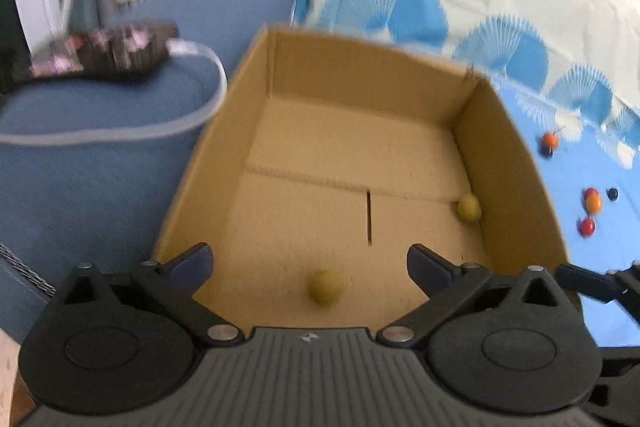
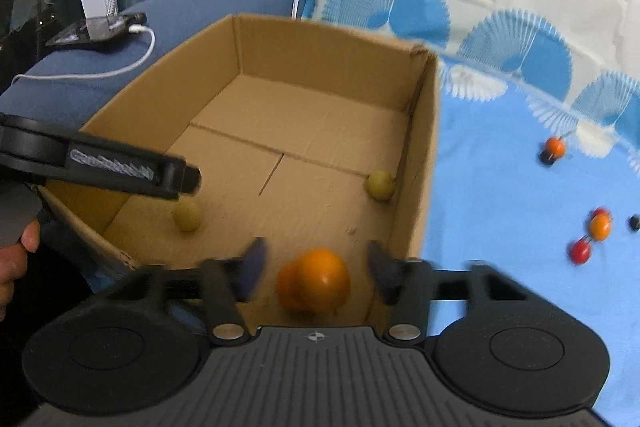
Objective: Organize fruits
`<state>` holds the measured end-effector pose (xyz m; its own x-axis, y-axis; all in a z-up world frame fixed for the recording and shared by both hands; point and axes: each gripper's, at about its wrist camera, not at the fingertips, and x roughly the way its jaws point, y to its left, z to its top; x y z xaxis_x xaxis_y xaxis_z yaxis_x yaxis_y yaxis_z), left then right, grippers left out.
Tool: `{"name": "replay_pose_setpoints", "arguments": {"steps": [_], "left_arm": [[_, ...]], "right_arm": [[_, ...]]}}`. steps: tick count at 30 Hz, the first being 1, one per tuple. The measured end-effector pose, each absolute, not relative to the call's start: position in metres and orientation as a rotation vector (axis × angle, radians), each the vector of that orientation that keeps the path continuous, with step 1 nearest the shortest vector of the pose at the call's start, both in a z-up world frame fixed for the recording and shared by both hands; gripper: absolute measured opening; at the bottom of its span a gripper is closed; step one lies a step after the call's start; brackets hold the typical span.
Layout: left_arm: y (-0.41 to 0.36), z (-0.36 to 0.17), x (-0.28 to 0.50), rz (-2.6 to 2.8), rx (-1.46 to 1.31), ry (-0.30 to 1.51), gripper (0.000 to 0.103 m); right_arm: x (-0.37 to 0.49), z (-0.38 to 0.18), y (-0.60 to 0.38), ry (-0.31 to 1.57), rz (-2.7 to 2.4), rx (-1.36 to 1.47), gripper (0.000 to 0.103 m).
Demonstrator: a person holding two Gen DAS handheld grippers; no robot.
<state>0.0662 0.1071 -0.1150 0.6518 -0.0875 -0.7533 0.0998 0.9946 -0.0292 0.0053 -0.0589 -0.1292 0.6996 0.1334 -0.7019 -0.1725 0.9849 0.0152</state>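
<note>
Left to right, right wrist view: left gripper (image 2: 176, 183) over cardboard box (image 2: 328, 55), jaws spread wide and empty; yellow-green fruit (image 2: 187, 215) below it on box floor, second yellow-green fruit (image 2: 381, 185) near right wall. Right gripper (image 2: 314, 273) with fingers apart around orange fruit (image 2: 316, 283), pads apparently clear of it, fruit blurred. Loose small fruits (image 2: 599, 225) well apart on blue cloth (image 2: 500, 195). Likely risks: dropped orange rolling into green fruits; cloth fruits rolling off when reached

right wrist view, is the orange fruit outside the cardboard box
No, the orange fruit lies inside the cardboard box, between the open right gripper fingers.
</note>
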Motion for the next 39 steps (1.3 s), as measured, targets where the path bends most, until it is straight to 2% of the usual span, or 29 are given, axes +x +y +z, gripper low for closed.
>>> {"name": "replay_pose_setpoints", "arguments": {"steps": [3, 9, 20, 27, 39], "left_arm": [[0.110, -0.107, 0.055, -0.098, 0.035, 0.861, 0.103], [0.118, -0.099, 0.014, -0.091, 0.010, 0.933, 0.103], [0.109, -0.076, -0.060, -0.070, 0.048, 0.861, 0.103], [0.093, -0.051, -0.096, -0.077, 0.083, 0.767, 0.103], [0.084, -0.032, -0.129, -0.073, 0.103, 0.705, 0.103]], "right_arm": [[-0.005, -0.115, -0.062, 0.769, 0.155, -0.076, 0.083], [-0.042, -0.092, -0.068, 0.779, 0.147, 0.006, 0.090], [-0.112, -0.061, -0.074, 0.685, 0.116, 0.048, 0.094], [-0.152, -0.054, -0.063, 0.621, 0.146, -0.050, 0.098], [-0.195, -0.034, -0.069, 0.488, 0.125, -0.097, 0.099]]}}
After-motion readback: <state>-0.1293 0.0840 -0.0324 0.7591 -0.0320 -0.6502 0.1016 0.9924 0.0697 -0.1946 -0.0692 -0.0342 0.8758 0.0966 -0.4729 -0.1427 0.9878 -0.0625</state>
